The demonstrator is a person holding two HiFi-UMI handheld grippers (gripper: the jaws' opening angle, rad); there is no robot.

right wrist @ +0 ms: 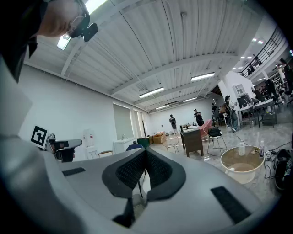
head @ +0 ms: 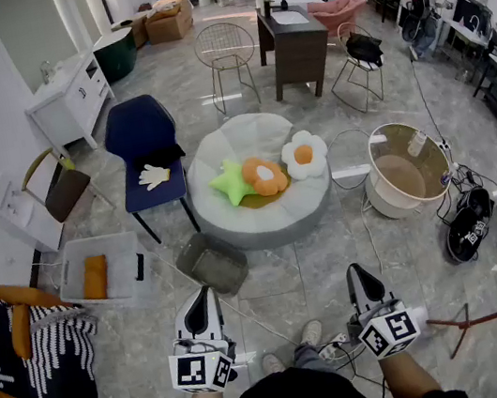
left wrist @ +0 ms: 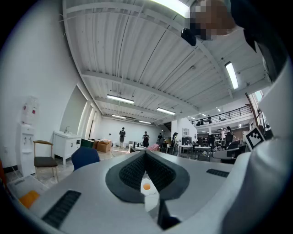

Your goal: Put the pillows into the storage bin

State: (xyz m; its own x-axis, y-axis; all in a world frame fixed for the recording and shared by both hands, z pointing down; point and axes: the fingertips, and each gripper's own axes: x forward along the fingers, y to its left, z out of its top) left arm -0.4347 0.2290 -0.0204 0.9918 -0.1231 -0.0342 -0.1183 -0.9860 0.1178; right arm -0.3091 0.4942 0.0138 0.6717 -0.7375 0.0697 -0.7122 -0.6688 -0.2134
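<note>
Three pillows lie on a round grey pouf [head: 235,229] mid-floor: a green star [head: 230,183], an orange flower [head: 266,177] and a white flower with an orange middle [head: 304,155]. A clear storage bin [head: 123,252] stands on the floor to the left, with an orange cushion [head: 95,277] inside it. My left gripper [head: 202,294] and right gripper [head: 355,271] are held low at the front, well short of the pouf. Both are shut with nothing between the jaws. In the left gripper view the white flower pillow [left wrist: 146,186] peeks below the closed left gripper [left wrist: 145,153]. The right gripper [right wrist: 145,152] points level across the room.
A small grey bin [head: 212,263] sits between my left gripper and the pouf. A blue chair [head: 140,131] holding a white glove [head: 154,175] stands at the left. A round beige tub [head: 408,176] and cables lie at the right. Striped fabric [head: 41,373] hangs at the near left.
</note>
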